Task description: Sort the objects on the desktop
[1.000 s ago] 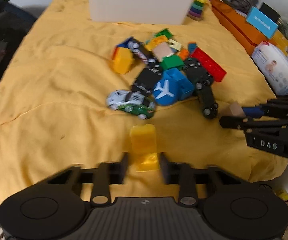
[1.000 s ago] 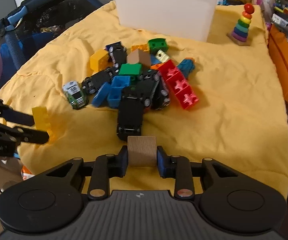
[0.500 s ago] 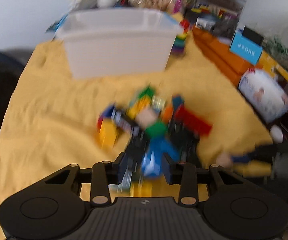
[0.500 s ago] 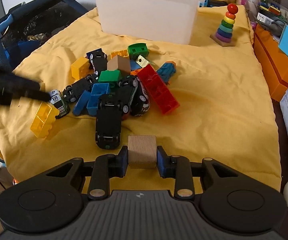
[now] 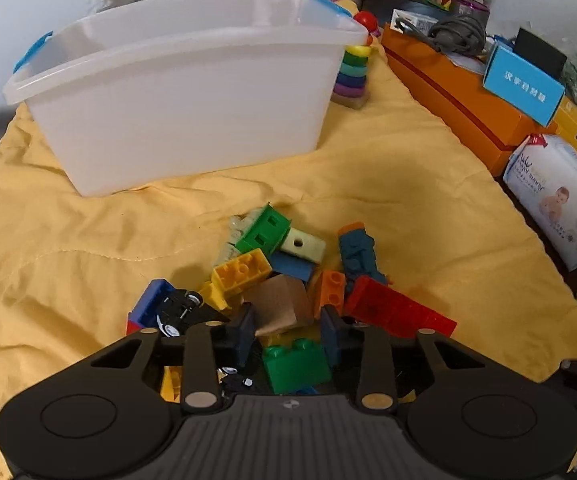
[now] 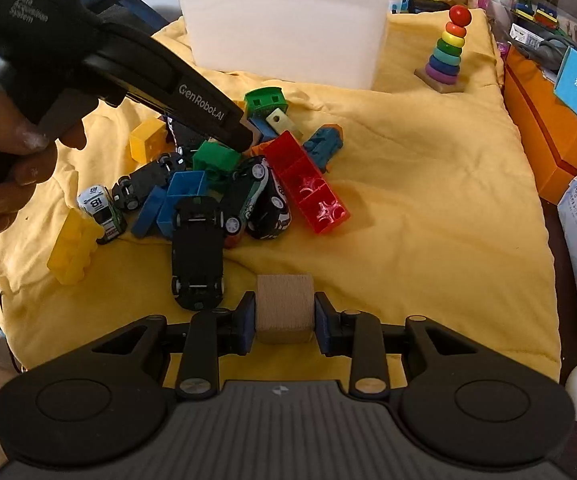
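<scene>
A heap of bricks and toy cars lies on the yellow cloth (image 5: 408, 184) in front of the white bin (image 5: 192, 92). My left gripper (image 5: 286, 316) hangs over the heap. Its jaws are closing around a brown wooden block (image 5: 278, 304), and the right pad stands clear of it. The right wrist view shows the left gripper (image 6: 244, 138) reaching in from the left, held by a hand (image 6: 8, 152). My right gripper (image 6: 284, 316) is near the cloth's front edge. Its jaws are opening, with a wooden cube (image 6: 284, 308) between the pads and thin gaps on both sides. A yellow brick (image 6: 74, 252) lies alone at the left.
A black toy car (image 6: 196, 256) and a red brick (image 6: 308, 188) lie at the heap's near side. A ring stacker (image 6: 446, 56) stands right of the bin (image 6: 284, 32). An orange box (image 5: 460, 96) and a wipes pack (image 5: 560, 200) border the cloth on the right.
My left gripper let go of the yellow brick, which now lies on the cloth, and moved forward over the heap to the brown block. The right gripper stayed put and its jaws widened slightly.
</scene>
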Action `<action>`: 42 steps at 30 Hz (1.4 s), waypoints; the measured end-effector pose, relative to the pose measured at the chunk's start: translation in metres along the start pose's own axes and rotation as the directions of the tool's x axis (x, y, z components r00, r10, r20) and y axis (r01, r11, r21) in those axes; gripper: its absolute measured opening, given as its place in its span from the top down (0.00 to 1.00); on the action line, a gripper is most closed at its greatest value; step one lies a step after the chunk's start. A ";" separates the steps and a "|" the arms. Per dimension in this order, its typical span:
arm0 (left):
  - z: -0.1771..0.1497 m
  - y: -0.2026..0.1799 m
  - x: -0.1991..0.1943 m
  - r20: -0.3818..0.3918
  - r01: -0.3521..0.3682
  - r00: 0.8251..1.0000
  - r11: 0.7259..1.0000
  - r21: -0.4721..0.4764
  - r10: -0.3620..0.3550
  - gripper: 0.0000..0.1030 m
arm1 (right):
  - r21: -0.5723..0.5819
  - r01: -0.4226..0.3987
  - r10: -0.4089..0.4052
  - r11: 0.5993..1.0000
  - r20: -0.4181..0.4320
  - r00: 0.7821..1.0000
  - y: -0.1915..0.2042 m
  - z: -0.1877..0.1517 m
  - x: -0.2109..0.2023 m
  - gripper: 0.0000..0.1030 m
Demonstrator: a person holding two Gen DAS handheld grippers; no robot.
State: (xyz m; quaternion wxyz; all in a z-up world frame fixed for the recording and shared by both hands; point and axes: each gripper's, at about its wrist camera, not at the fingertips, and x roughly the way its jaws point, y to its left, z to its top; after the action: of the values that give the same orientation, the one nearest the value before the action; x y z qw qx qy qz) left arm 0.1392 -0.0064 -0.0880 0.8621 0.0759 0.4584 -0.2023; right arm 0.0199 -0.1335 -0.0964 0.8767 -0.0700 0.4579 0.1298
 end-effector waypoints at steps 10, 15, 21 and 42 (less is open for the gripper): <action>0.000 0.028 0.003 0.001 0.083 0.996 0.992 -0.092 -0.084 0.67 | -0.031 -0.013 0.013 0.999 -0.015 1.000 -0.004 0.002 0.008 0.68; -0.011 0.030 -0.026 0.011 0.103 0.995 0.993 -0.057 -0.102 0.68 | -0.040 -0.007 0.008 0.999 0.013 1.000 -0.005 0.008 0.001 0.68; -0.014 0.038 -0.025 -0.008 0.131 0.991 0.989 -0.072 -0.132 0.87 | 0.004 -0.016 0.016 1.000 0.008 1.000 -0.010 0.020 0.007 0.68; 0.003 0.020 0.012 -0.048 0.125 0.991 0.992 0.001 -0.125 0.68 | 0.003 0.043 -0.042 0.999 -0.015 0.999 -0.012 0.013 0.017 0.65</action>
State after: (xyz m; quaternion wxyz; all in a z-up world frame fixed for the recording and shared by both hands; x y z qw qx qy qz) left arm 0.1563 0.0074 -0.0972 0.8364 0.0538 0.4823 -0.2549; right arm 0.0432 -0.1393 -0.1024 0.8760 -0.0792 0.4630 0.1098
